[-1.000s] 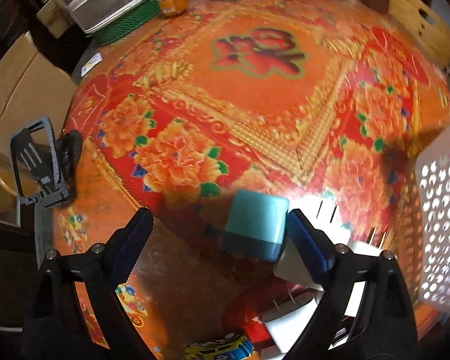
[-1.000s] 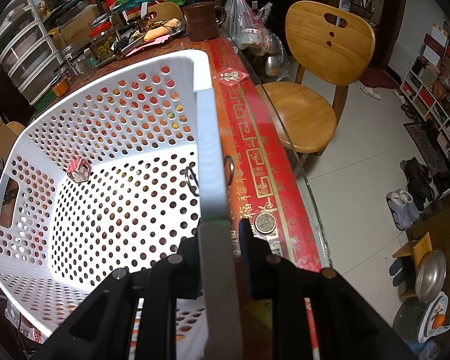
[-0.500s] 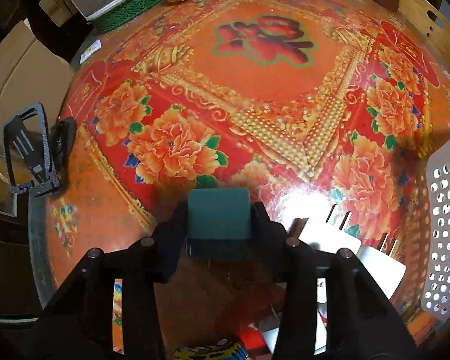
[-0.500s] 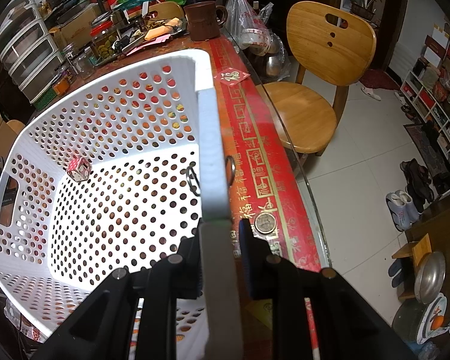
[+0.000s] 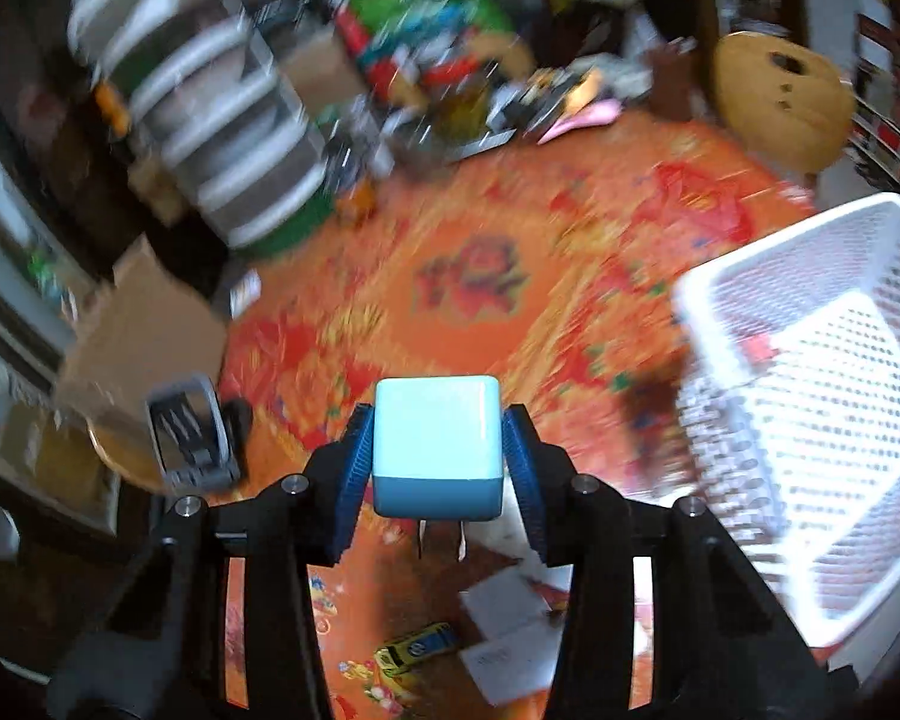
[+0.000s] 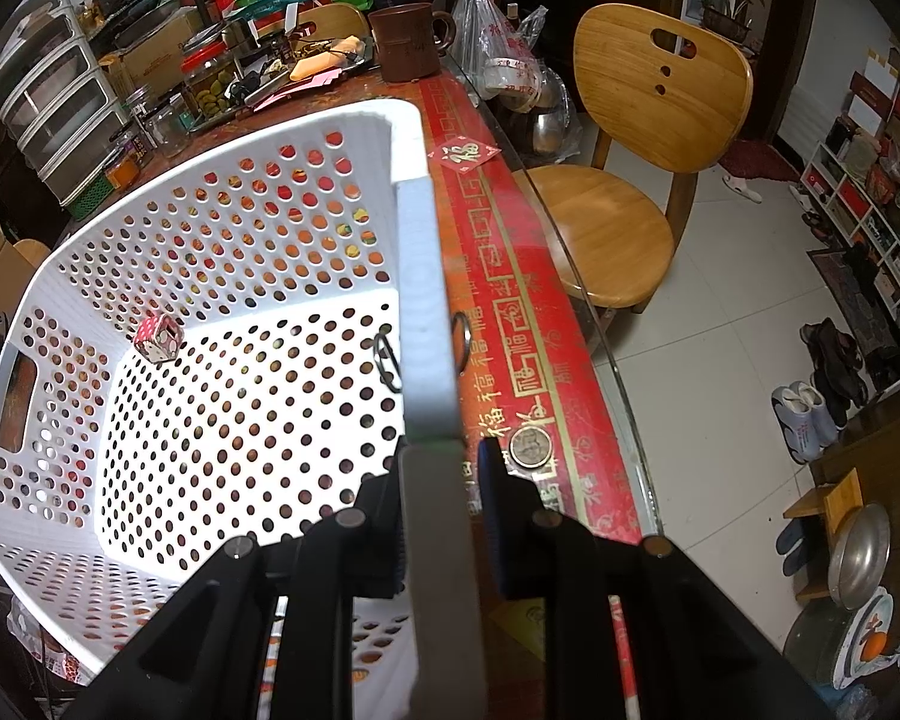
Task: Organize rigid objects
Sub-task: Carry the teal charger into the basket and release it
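My left gripper [image 5: 437,456] is shut on a light blue plug adapter [image 5: 437,438] and holds it in the air above the orange flowered table [image 5: 510,324]; two metal prongs stick out beneath it. The white perforated basket [image 5: 810,396] stands to the right of it. In the right wrist view my right gripper [image 6: 444,480] is shut on the basket's near right rim [image 6: 420,276]. Inside the basket lies a small red and white box [image 6: 159,337].
A yellow toy car [image 5: 417,651] and white paper cards [image 5: 510,630] lie on the table below the left gripper. A black phone stand [image 5: 189,438] sits at the table's left edge. A wooden chair [image 6: 630,180], a brown mug [image 6: 405,42] and jars stand beyond the basket.
The left gripper closed on the blue adapter, then lifted it off the table and tilted up toward the basket. The right gripper kept still on the basket rim.
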{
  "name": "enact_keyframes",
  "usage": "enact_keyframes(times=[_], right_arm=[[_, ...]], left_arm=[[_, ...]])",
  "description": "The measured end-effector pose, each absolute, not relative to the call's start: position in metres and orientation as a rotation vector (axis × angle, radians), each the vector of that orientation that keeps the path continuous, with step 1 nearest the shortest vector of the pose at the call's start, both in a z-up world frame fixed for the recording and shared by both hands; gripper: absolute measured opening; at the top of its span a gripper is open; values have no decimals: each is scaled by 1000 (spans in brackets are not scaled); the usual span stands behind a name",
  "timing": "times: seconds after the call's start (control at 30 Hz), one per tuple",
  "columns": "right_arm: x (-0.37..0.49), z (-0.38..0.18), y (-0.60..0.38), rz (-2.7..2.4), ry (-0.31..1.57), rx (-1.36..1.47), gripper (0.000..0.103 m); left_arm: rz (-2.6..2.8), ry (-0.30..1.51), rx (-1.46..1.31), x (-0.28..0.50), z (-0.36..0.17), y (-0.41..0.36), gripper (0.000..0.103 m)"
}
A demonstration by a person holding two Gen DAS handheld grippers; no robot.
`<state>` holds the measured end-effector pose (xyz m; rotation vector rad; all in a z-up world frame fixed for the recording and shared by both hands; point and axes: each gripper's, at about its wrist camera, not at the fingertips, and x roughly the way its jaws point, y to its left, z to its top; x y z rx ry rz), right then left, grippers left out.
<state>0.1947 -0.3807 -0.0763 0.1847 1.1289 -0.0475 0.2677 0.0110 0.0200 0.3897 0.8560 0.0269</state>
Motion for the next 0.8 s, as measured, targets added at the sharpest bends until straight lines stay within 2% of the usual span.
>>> enact_keyframes(times=[0.27,0.5,0.8], right_arm=[[195,-76,-381,-46,1124,187,19],[195,-76,-381,-43,1125,190,19],[195,-76,-382,-36,1122,194,19]], left_arm=[[-202,795,491,224,51,-113,41],[-310,848,571,232,20,-199,41],[-390,922,605,252,-23,-248,41]])
